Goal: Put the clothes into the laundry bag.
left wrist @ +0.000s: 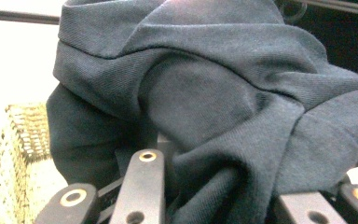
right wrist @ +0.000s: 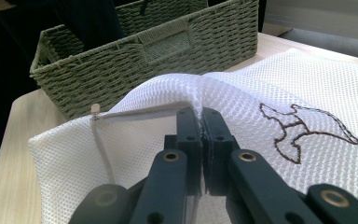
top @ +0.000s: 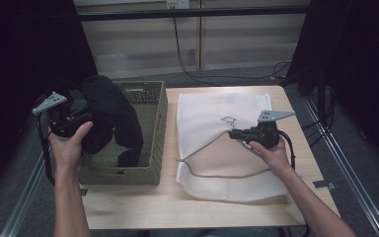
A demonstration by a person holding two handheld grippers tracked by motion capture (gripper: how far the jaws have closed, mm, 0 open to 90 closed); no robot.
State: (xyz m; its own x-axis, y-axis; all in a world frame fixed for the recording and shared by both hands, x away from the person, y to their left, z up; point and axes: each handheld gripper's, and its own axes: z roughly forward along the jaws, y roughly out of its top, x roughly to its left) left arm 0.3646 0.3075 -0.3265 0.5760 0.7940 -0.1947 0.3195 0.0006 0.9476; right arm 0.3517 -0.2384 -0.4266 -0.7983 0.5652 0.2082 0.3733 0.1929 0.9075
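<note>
If the dark cloth [top: 109,116] slips, it could drop back into the basket [top: 159,118] or fall on the table [top: 187,207] and miss the bag [top: 212,113]. That could happen because the cloth is big and floppy, and a lot of it hangs loose down into the basket, so it may catch on the rim. The bag could also fall shut if the right tongs [top: 233,133] lose the thin net, and then the cloth would have no hole to go in. The left tongs [top: 86,118] are partly closed and grip a bunch of the cloth above the basket, at the left of the table. The right tongs are squeezed tight on the edge of the white net bag, by its zip [right wrist: 140,112], and lift it a bit. The bag lies flat on the table just beside the basket.
</note>
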